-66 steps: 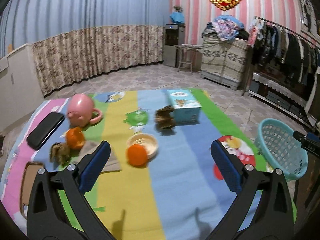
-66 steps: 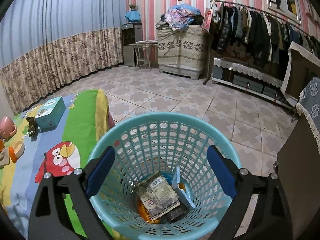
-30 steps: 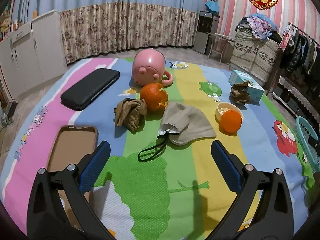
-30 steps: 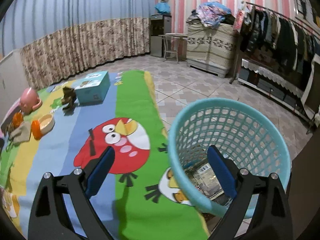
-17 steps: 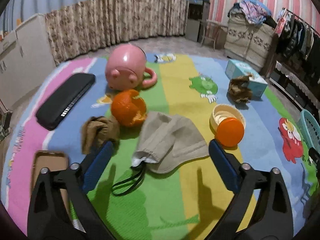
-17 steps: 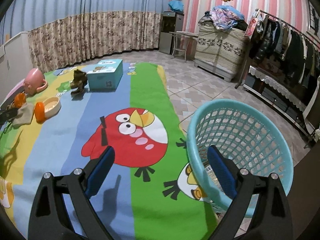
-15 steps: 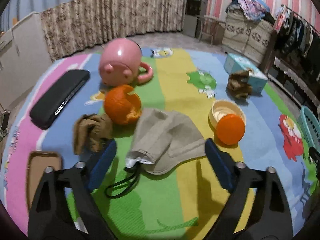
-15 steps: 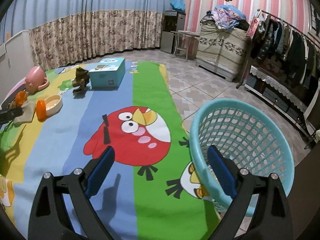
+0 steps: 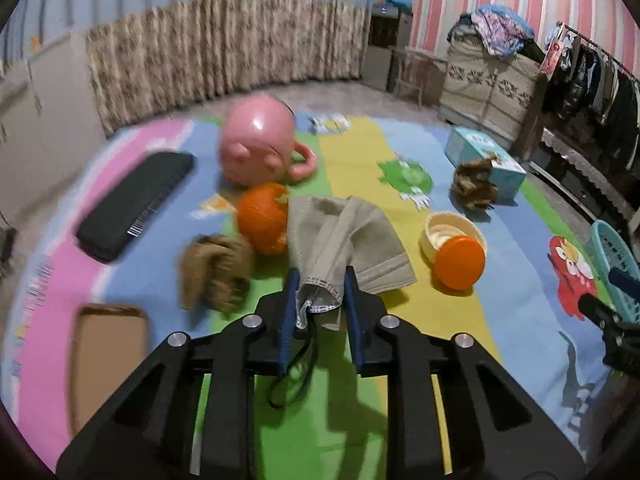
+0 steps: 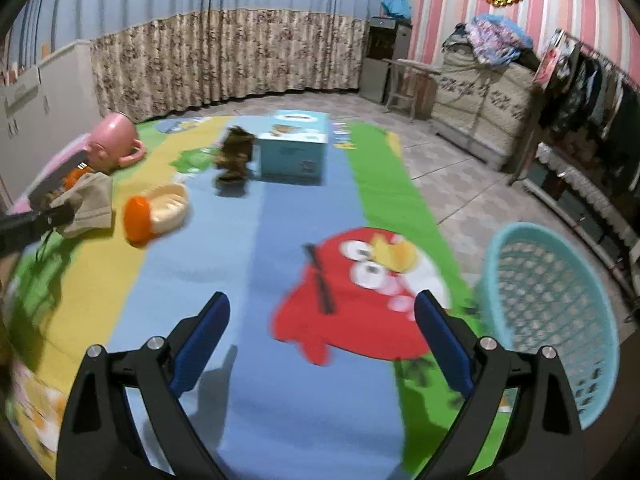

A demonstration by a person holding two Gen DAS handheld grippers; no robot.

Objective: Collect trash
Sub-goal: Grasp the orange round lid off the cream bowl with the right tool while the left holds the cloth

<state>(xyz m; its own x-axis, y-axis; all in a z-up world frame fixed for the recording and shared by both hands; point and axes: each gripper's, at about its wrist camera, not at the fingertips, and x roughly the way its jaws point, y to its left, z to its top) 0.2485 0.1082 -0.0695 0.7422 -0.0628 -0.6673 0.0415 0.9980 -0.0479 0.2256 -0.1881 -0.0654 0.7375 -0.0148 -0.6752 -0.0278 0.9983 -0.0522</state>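
Left claw (image 9: 320, 300): lower centre of its view, jaws closing on the near edge of the mask (image 9: 340, 236), which sits bunched between the pads.
Right claw (image 10: 320, 344): released and empty, over the mat (image 10: 248, 280).
Basket (image 10: 552, 320): lower right of the right view, beside the mat; its contents are hidden from here.
Done: mask nearly gripped, not yet binned.
Left: orange peel (image 9: 264, 222) beside the mask, brown wad (image 9: 214, 268) left of it, another wad (image 9: 474, 184) by the box (image 9: 486, 162).

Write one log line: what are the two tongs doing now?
left tongs: closing on beige face mask | right tongs: open, empty, over mat | basket: beside mat
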